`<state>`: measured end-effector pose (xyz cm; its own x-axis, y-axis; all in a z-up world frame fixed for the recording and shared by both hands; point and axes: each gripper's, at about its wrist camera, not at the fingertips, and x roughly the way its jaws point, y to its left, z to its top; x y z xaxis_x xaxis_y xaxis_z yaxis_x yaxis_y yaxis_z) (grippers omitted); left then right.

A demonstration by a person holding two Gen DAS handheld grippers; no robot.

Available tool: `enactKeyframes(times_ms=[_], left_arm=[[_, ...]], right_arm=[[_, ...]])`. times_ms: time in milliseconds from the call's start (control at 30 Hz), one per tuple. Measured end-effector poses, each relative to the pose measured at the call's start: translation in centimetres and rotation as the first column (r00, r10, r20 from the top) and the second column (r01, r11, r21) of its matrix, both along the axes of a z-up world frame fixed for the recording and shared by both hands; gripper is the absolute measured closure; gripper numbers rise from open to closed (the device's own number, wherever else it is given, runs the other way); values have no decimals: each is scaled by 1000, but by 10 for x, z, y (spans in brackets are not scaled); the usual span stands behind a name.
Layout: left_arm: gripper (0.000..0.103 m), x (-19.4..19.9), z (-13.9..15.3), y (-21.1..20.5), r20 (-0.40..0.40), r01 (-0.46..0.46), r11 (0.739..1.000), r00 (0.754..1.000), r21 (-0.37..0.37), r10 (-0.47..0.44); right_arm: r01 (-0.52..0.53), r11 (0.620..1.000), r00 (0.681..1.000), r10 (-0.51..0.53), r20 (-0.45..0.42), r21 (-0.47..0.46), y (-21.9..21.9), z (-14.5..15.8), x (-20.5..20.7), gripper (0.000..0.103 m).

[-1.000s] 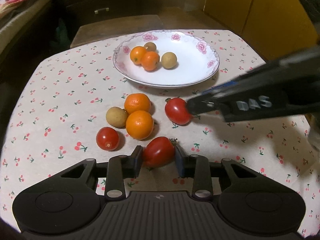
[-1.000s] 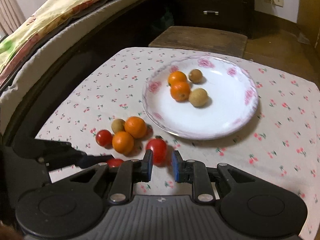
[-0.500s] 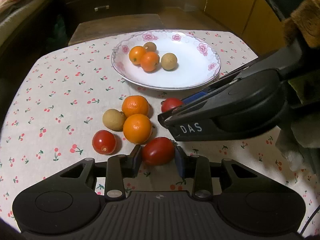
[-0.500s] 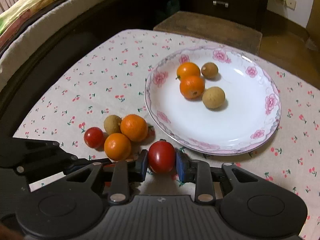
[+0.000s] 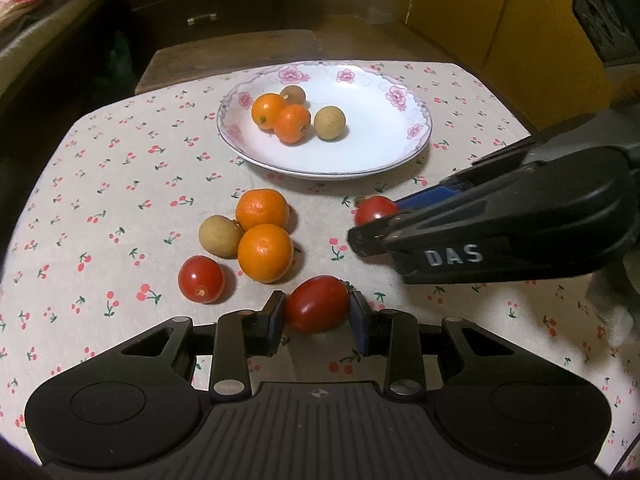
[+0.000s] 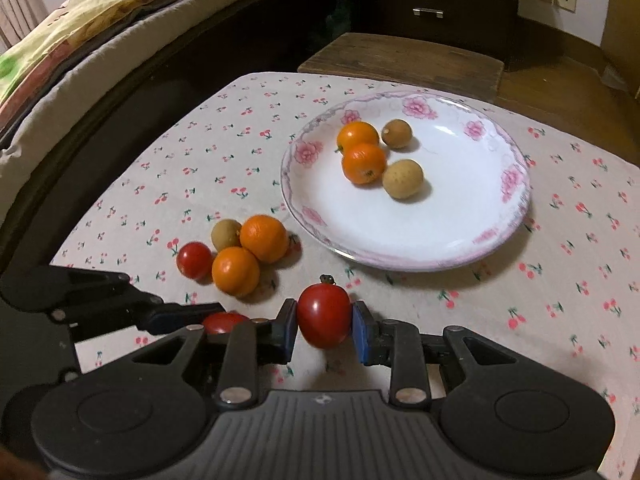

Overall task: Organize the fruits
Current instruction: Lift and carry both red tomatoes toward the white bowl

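Observation:
A white flowered plate (image 5: 384, 156) (image 6: 480, 216) holds two oranges and two brown longans. On the cloth lie two oranges (image 5: 265, 252) (image 6: 264, 238), a longan (image 5: 219, 236) and a round red tomato (image 5: 201, 279) (image 6: 195, 260). My left gripper (image 5: 317, 314) is shut on an oval red tomato (image 5: 317, 309), low over the cloth. My right gripper (image 6: 324, 326) is shut on a round red tomato (image 6: 324, 310) and holds it above the cloth, in front of the plate; this tomato also shows in the left wrist view (image 5: 374, 209).
The small table has a cherry-print cloth (image 6: 560, 280). A wooden stool (image 6: 400, 56) stands behind it. A bed (image 6: 100, 20) runs along the left. Dark drawers (image 5: 200, 4) and a yellow cabinet (image 5: 500, 20) stand at the back.
My right gripper has lifted its tomato off the cloth and drawn back to the right, away from the fruit pile. My left gripper keeps its hold on the oval tomato.

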<state>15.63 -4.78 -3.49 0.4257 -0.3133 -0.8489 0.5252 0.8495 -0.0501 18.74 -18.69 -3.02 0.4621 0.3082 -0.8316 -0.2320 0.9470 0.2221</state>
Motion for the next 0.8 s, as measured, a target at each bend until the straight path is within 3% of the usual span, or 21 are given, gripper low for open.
enactKeyframes(times_ms=[800], left_arm=[[61,-1,16,-15,32,6,1000,999,-13,-5]], right_arm=[[79,997,996,-79,42,14,-29,22,-19,73]])
